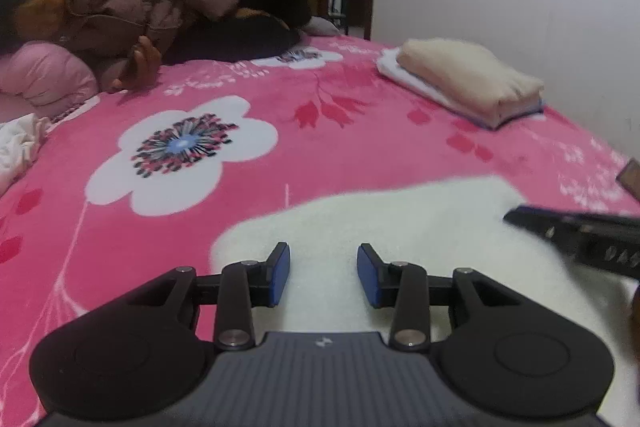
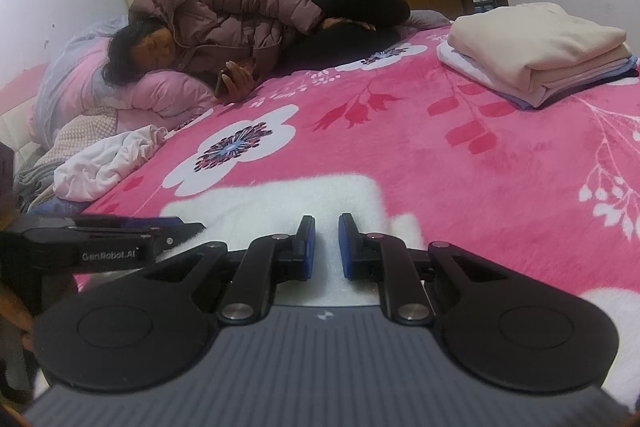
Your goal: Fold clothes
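A white fleecy garment (image 1: 400,223) lies flat on the near part of a pink flowered blanket (image 1: 360,131) that covers the bed, and both tools are low over it. The left gripper (image 1: 323,273) has its blue-padded jaws spread wide, with bare white cloth between them and nothing gripped. The right gripper (image 2: 326,245) has its jaws only a narrow gap apart, also over the white cloth; whether they pinch a fold of it cannot be told, since the cloth seen in the gap looks flat. In the left wrist view the right tool shows as a dark, blurred bar coming in from the right edge over the garment, and in the right wrist view the left tool enters from the left edge, just beside the garment's near corner. Further back on the right side of the bed a stack of folded clothes (image 2: 536,51) sits, a cream piece on top, white and bluish layers under it. At the left edge of the blanket a crumpled pale pink-white garment (image 2: 108,159) lies unfolded. At the far end a person in a brown puffer jacket (image 2: 224,15) lies on a pink pillow (image 2: 168,95), with a hand (image 2: 238,79) resting on the blanket
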The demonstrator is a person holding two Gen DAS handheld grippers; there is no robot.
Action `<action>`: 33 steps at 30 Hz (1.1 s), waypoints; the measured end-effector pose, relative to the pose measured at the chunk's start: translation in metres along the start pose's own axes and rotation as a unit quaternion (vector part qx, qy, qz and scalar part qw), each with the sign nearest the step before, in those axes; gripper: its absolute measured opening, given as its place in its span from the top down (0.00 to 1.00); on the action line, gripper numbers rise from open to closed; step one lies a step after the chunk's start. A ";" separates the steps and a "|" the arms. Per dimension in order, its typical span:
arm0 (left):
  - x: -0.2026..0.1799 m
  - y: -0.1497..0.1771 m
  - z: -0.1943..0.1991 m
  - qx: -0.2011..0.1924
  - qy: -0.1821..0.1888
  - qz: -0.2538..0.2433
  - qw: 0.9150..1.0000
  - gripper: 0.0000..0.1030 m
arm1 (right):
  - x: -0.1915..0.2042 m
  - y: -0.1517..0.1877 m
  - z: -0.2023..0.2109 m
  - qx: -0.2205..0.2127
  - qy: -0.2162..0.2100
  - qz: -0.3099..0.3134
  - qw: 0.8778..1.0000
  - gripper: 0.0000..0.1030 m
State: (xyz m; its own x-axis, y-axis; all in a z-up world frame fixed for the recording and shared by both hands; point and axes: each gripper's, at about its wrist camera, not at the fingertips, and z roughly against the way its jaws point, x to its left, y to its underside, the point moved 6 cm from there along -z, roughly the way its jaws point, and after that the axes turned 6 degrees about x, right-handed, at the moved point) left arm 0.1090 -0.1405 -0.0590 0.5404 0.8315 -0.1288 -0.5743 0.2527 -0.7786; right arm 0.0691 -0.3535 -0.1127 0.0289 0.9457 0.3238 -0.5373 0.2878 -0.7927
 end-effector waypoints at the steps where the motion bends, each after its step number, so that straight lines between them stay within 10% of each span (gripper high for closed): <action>1: -0.001 0.000 0.004 -0.004 -0.002 -0.003 1.000 0.62 | 0.000 0.000 0.000 0.000 -0.001 0.000 1.000 0.89; 26: -0.028 0.070 0.065 -0.014 0.016 -0.021 1.000 0.56 | 0.000 -0.001 0.003 0.002 -0.007 -0.002 1.000 0.89; 33: -0.017 0.082 0.099 -0.036 0.015 -0.023 0.999 0.41 | 0.049 -0.004 0.044 -0.015 -0.050 0.067 0.996 0.85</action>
State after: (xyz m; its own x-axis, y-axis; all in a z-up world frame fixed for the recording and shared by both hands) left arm -0.0086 -0.0850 -0.0597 0.5847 0.8038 -0.1098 -0.5038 0.2537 -0.8257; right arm 0.0354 -0.3149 -0.0703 -0.1263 0.9568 0.2618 -0.5051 0.1651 -0.8471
